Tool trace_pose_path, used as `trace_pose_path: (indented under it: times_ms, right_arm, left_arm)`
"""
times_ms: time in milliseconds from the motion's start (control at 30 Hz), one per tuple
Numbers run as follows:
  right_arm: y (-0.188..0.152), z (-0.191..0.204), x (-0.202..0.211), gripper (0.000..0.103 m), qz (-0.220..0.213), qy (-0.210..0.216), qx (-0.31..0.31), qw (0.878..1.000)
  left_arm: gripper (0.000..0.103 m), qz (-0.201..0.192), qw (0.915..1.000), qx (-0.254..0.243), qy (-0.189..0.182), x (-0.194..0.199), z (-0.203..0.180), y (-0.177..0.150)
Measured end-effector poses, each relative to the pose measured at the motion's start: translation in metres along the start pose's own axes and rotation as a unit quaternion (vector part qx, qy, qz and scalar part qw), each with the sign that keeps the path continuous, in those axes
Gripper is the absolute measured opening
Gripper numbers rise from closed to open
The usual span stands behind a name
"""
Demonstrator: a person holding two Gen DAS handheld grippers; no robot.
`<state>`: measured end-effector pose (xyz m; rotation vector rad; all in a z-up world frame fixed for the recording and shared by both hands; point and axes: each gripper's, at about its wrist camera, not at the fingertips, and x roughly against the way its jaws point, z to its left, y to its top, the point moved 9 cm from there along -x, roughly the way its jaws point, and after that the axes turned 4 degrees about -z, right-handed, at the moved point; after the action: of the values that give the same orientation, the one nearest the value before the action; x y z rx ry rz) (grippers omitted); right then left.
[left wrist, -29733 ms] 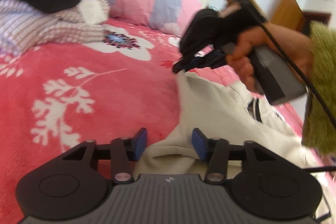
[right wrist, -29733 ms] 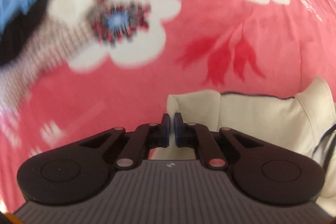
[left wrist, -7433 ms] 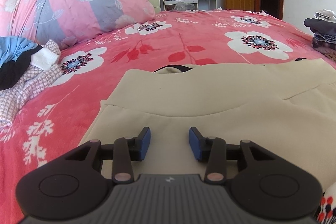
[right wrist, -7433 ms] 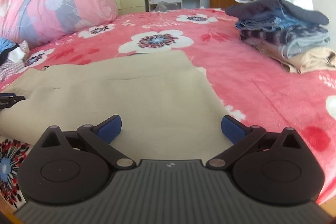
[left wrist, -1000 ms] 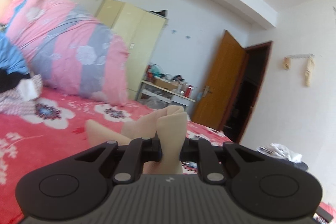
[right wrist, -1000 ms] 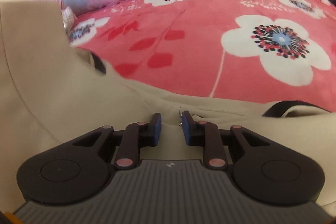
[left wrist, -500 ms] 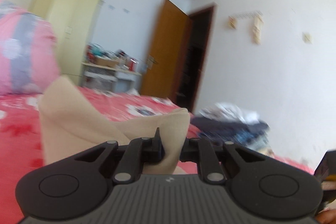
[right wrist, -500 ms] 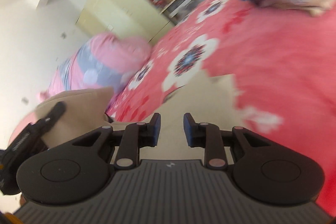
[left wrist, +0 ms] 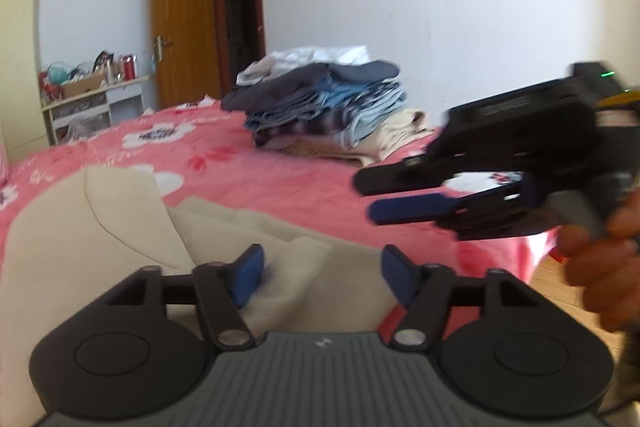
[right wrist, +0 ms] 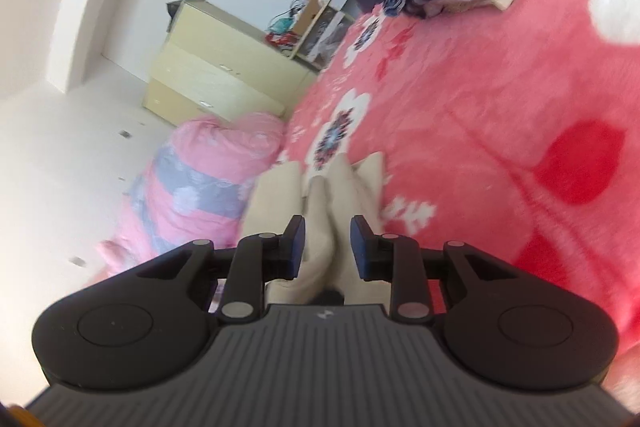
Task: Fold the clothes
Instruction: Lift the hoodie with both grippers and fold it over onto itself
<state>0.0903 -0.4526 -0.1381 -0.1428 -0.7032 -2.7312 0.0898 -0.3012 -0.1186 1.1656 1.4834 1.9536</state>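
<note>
Clothes (left wrist: 92,239) drop onto the bed (left wrist: 280,183): your left hand-held gripper (left wrist: 322,277) just let go, right hand-held gripper (right wrist: 328,247) gapes around cloth.

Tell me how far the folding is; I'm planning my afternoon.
Done: a stack of folded clothes sits on the bed. In hand: nothing; left gripper and right gripper are open near the partly folded beige garment. Left: finishing and probably stacking it.

The left hand-held gripper (left wrist: 322,277), clamped on the beige garment (left wrist: 92,227) a second ago, now gapes apart, fabric lying loose beneath it.
</note>
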Motion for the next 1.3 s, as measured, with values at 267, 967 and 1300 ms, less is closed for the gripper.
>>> trace_pose_path:
  times_ms: [267, 967, 1300]
  right_arm:
    - [-0.014, 0.039, -0.006, 0.026, 0.037, 0.007, 0.069, 0.997]
    - [-0.049, 0.038, -0.094, 0.030, 0.309, -0.030, 0.052, 0.949]
    - [-0.045, 0.040, -0.126, 0.035, 0.321, 0.022, -0.036, 0.946]
  left_arm:
    - [0.073, 0.000, 0.9989, 0.005, 0.046, 0.073, 0.032, 0.000]
    - [0.059, -0.002, 0.9853, 0.127, 0.115, 0.081, 0.123, -0.018]
    - [0.060, 0.013, 0.9873, 0.120, 0.103, 0.069, 0.127, -0.035]
